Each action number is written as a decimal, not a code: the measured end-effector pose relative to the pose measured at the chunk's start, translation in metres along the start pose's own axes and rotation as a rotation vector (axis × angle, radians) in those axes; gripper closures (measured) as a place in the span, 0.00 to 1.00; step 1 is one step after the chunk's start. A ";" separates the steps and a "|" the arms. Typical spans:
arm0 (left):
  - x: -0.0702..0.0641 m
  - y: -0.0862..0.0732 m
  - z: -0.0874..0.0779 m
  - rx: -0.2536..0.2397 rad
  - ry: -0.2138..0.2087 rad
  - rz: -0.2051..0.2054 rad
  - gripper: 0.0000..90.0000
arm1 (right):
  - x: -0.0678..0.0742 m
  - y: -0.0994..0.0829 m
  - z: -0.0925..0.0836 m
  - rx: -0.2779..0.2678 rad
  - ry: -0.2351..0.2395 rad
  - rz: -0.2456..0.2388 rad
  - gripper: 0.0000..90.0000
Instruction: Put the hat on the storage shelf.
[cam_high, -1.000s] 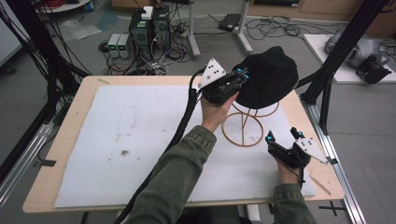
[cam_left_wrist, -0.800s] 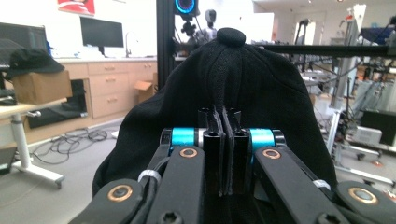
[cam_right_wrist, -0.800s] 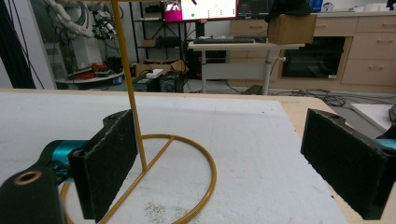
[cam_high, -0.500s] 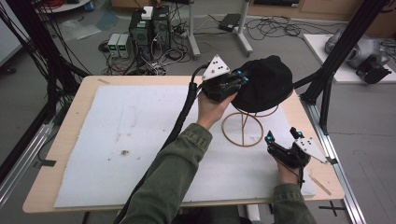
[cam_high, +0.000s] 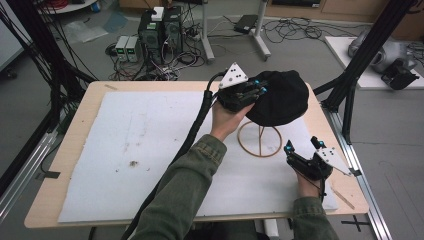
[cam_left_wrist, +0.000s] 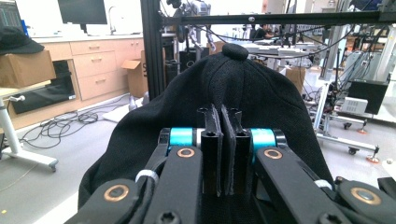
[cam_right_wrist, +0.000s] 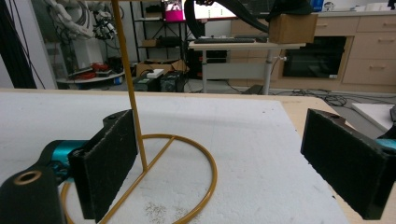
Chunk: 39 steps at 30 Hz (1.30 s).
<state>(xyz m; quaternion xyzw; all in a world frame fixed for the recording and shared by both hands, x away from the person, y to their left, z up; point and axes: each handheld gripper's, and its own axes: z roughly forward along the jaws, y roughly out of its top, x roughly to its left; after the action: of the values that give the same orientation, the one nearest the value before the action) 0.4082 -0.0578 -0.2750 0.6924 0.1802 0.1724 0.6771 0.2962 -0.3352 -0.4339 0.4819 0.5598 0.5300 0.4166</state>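
the left tongs pinch the black cap fabric tightly over the gold stand, probably to seat it; the right tongs wait wide on the desk.

table: light wood top, rounded corners, set on a grey floor. a white sheet covers most of it, leaving wood bare along the left edge, the far edge and the right side. sheet shows faint scuffs and a small dark speck cluster left of centre. a yellow wire stand sits on the sheet right of centre: ring base flat on the sheet, crossbar inside, thin upright rod rising from it.
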 end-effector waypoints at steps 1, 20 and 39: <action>0.001 -0.001 0.000 0.000 0.002 -0.005 0.96 | 0.000 0.000 0.000 -0.001 0.000 0.000 0.11; 0.009 -0.010 -0.001 -0.039 0.051 -0.086 0.49 | -0.002 0.000 -0.002 -0.010 -0.003 -0.003 0.11; 0.016 -0.010 -0.018 -0.091 0.128 -0.094 0.31 | 0.000 0.000 -0.002 -0.005 -0.004 -0.002 0.11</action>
<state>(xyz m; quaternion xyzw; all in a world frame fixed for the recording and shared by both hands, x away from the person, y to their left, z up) 0.4135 -0.0335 -0.2845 0.6394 0.2473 0.1921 0.7022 0.2946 -0.3356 -0.4337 0.4814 0.5579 0.5300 0.4197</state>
